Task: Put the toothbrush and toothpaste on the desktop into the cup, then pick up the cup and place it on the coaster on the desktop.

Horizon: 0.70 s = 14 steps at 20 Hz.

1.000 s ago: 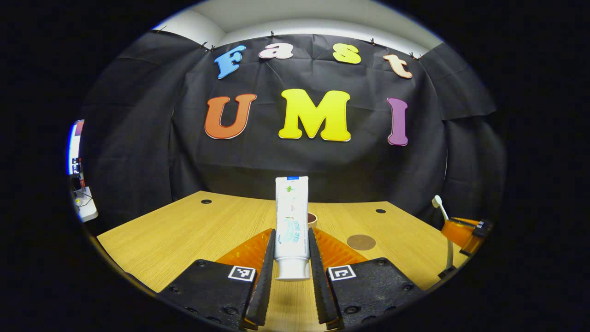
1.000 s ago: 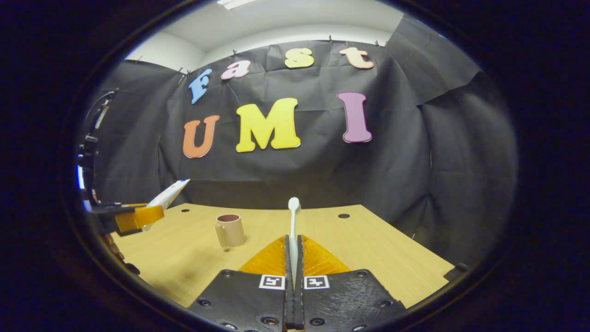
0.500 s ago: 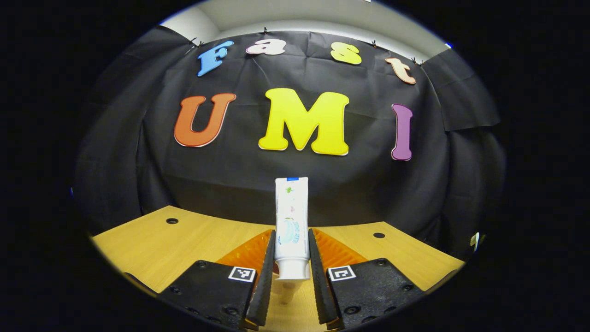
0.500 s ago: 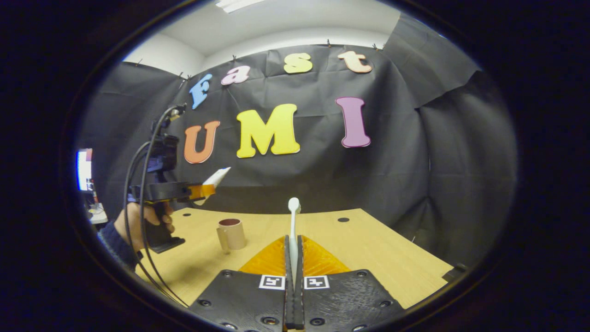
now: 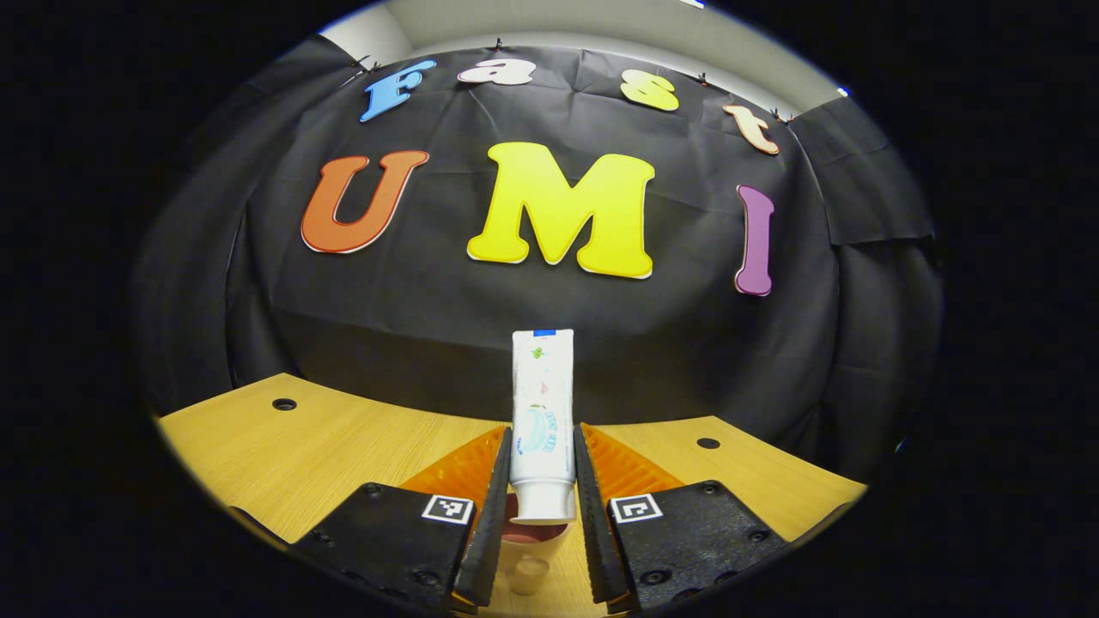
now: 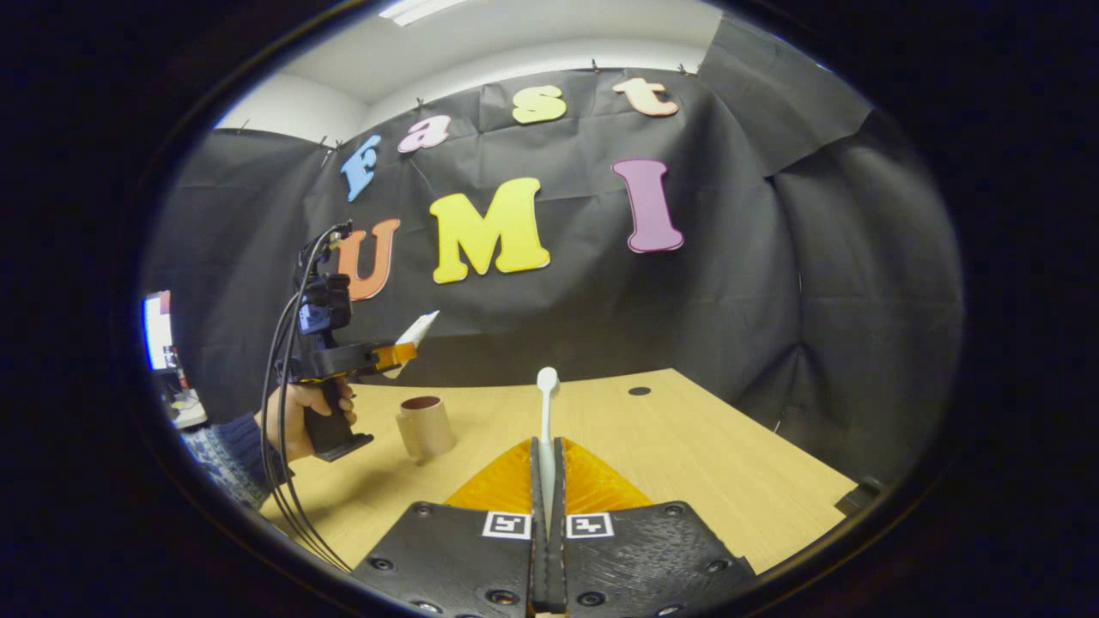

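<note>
The left tongs clamp the toothpaste upright, cap down, right above the cup (its rim shows between the fingers). The right tongs are pressed together on the toothbrush, head up. Beyond them, bare table runs to the far edge; the cup stands toward the left side, under the left tongs.

In the left gripper view, the white plastic toothpaste tube is standing upright between the left gripper's fingers, directly above the pinkish cylindrical cup sitting on the light wooden desktop. In the right gripper view, that cup is sitting toward the desktop's left side, with the right gripper holding the white slender toothbrush upright to its right.
</note>
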Available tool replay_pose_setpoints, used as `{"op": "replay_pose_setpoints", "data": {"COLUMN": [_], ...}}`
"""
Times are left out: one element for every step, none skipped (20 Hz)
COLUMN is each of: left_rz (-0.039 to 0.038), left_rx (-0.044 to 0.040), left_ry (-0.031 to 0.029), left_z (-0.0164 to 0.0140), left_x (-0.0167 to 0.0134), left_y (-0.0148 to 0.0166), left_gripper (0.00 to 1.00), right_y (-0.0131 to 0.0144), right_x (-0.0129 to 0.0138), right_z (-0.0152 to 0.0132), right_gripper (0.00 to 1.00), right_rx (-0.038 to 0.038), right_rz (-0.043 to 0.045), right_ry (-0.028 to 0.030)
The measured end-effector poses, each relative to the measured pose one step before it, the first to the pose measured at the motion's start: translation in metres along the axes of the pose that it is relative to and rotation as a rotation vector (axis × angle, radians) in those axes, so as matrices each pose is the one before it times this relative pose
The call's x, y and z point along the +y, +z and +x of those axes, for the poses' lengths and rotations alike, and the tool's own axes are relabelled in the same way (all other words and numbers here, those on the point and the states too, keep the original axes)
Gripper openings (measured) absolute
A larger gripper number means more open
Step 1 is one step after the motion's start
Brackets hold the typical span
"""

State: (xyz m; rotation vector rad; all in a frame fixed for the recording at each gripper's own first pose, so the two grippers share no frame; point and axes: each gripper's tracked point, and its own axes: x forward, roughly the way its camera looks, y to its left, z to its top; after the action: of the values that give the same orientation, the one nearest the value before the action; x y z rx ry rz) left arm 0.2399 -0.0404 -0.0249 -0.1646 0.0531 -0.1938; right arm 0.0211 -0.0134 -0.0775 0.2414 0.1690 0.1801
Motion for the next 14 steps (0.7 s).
{"op": "replay_pose_setpoints", "data": {"left_rz": [-0.00077, -0.00608, -0.00155, 0.00114, 0.00442, -0.00002, -0.00457, 0.00428, 0.00792, 0.00581, 0.0057, 0.01401, 0.0294, 0.03596], "left_rx": [0.0004, -0.00089, 0.00491, 0.00924, 0.00788, -0.00055, -0.00392, -0.00303, -0.00243, 0.00322, 0.00956, 0.01648, 0.02302, 0.02859], "left_ry": [-0.00068, -0.00103, -0.00085, 0.00257, 0.01337, 0.01727, -0.00988, -0.00206, 0.00749, 0.00321, -0.00562, 0.00208, 0.01236, 0.01428], "left_z": [0.00085, 0.00283, 0.002, 0.00134, 0.00096, -0.00036, 0.00074, 0.00172, 0.00036, 0.00074, 0.00114, 0.00256, 0.0033, 0.00258], "left_x": [-0.00086, -0.00035, -0.0001, 0.00057, 0.00301, 0.00409, -0.00262, -0.00111, 0.00131, 0.00168, -0.00123, -0.00053, 0.00133, 0.00339], "left_y": [-0.0016, 0.00036, -0.00228, -0.00387, -0.00359, -0.00138, 0.00175, 0.00178, 0.00109, -0.0024, -0.00293, -0.00418, -0.00422, -0.0071], "left_gripper": [0.44, 0.44, 0.44, 0.44, 0.45, 0.46, 0.45, 0.43, 0.4, 0.4, 0.4, 0.4, 0.4, 0.41], "right_y": [-0.00035, 0.0, 0.00045, -0.00081, 0.00137, -0.00103, 0.00037, -0.00096, -0.00226, -0.0023, -0.0003, 0.0001, -0.00015, -0.00138], "right_x": [0.0007, -0.00028, 0.001, 0.00093, 0.00075, -0.00052, -0.00016, -0.00201, -0.00105, 0.00115, -0.00069, -0.00071, 0.00003, -0.00095], "right_z": [0.00032, -0.00056, -0.00273, -0.00124, 0.00048, 0.0004, 0.00085, 0.00302, 0.00043, 0.00129, 0.0007, 0.0011, 0.00115, -0.00086], "right_gripper": [0.0, 0.0, 0.0, 0.0, 0.0, 0.0, 0.0, 0.0, 0.0, 0.0, 0.0, 0.0, 0.0, 0.0], "right_rx": [0.00461, -0.0006, -0.004, -0.00385, -0.0026, -0.00215, 0.0005, 0.00442, 0.00561, 0.00634, 0.00364, 0.00171, 0.0035, 0.00351], "right_rz": [0.00146, -0.00431, -0.0038, -0.00279, -0.00449, -0.00256, -0.00091, -0.00176, -0.00033, 0.0018, 0.00369, 0.00485, 0.00201, 0.0002], "right_ry": [0.00405, -0.00145, 0.00136, 0.00225, 0.00034, 0.00026, -0.00013, -0.00262, -0.00041, 0.00031, -0.00053, -0.00147, 0.00038, 0.0001]}}
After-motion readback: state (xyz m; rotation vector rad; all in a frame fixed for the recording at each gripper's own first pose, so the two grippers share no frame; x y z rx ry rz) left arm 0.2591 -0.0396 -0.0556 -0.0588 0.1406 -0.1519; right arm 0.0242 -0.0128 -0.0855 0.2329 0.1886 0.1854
